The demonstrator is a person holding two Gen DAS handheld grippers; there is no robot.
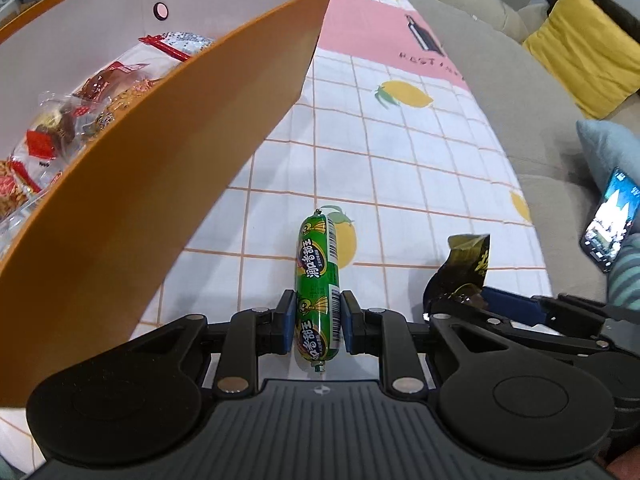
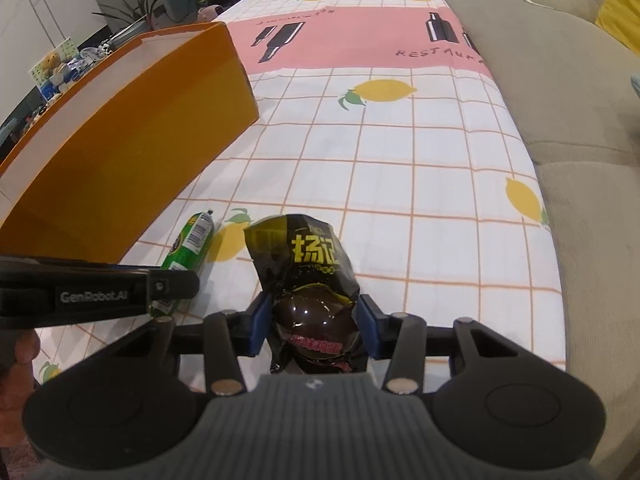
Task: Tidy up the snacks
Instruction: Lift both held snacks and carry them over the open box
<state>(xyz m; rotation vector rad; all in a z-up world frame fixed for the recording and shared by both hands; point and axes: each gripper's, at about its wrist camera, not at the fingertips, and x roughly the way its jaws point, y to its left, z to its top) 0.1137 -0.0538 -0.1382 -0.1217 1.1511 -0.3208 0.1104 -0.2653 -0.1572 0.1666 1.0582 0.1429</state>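
A grid-printed tablecloth (image 2: 400,184) with yellow lemons and a pink band is covering the table, its cloth lying smooth and flat. A beige sofa (image 2: 560,100) is running along its right edge. On the left, a large orange box (image 1: 168,184) of stiff card with a pale lining is standing open; clear and red-trimmed snack packets (image 1: 72,120) are lying piled inside it, against the near wall.

Beside the box, the green sausage (image 1: 318,280) is lying lengthwise on the cloth, a glossy plastic tube crimped at both ends, printed with yellow characters and a barcode. The left gripper (image 1: 318,322) is clamping it near its lower half, blue pads pressing on both sides.

Just to the right, the black snack pouch (image 2: 310,280) is sitting between the right gripper (image 2: 314,326) fingers, crinkled foil with yellow characters above and a shiny dark dome with a red label below. The jaws are closing narrowly against its bulge, both pads touching it. The pouch and sausage are lying near each other, not touching.
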